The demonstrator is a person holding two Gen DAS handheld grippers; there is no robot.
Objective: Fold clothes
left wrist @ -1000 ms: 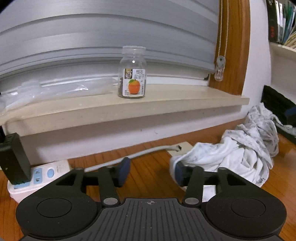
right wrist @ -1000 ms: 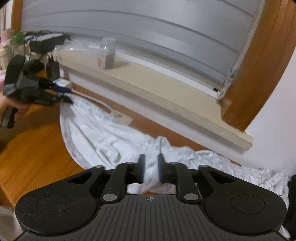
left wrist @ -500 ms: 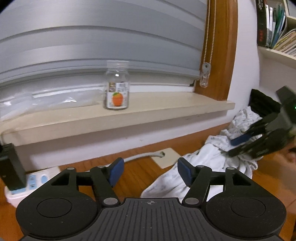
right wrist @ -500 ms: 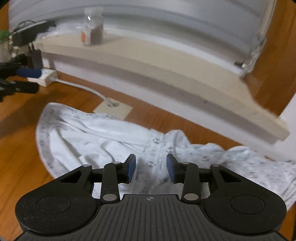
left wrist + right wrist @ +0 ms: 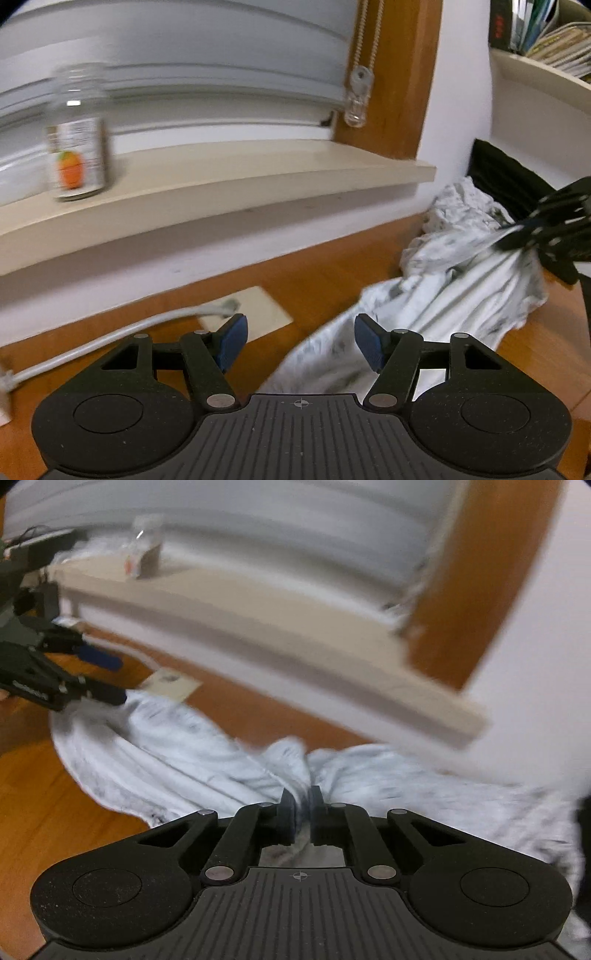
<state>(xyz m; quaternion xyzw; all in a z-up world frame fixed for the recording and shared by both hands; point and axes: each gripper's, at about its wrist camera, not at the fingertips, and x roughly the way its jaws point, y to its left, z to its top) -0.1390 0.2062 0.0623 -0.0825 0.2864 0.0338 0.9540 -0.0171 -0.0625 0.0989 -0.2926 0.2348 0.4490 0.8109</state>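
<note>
Cloth is already bunched between the jaws of the right gripper (image 5: 303, 818), which are closing on a gathered ridge of the white patterned garment (image 5: 192, 749); the pads look pressed onto the fabric, and pleats radiate away from that pinch. From there the garment runs as a long rumpled band across the wooden tabletop (image 5: 44, 812), its long axis slanting away to the left in the right wrist view, ending at a rounded hem near the left gripper (image 5: 107, 681). A further heap of the same fabric spreads to the right of the pinch, toward the white wall.

In the left wrist view the left gripper (image 5: 299, 341) stands with its blue pads (image 5: 232, 341) well apart and nothing between them. The near end of the garment (image 5: 436, 306) lies just ahead and to the right of that gap, partly behind the right-hand pad, and stretches away to the far right, where the right gripper (image 5: 517, 236) clamps it. So the free end is the left hand's to take: my judgement is that the next move needs a short shift rightward and down onto the hem, with the jaws set across the band's edge.

Beyond the cloth lie a beige cable plate (image 5: 251, 312) and grey cable (image 5: 110, 338), then the window sill (image 5: 258, 173) with a blurred glass jar (image 5: 75, 133), and the blind's cord weight (image 5: 356, 98)
</note>
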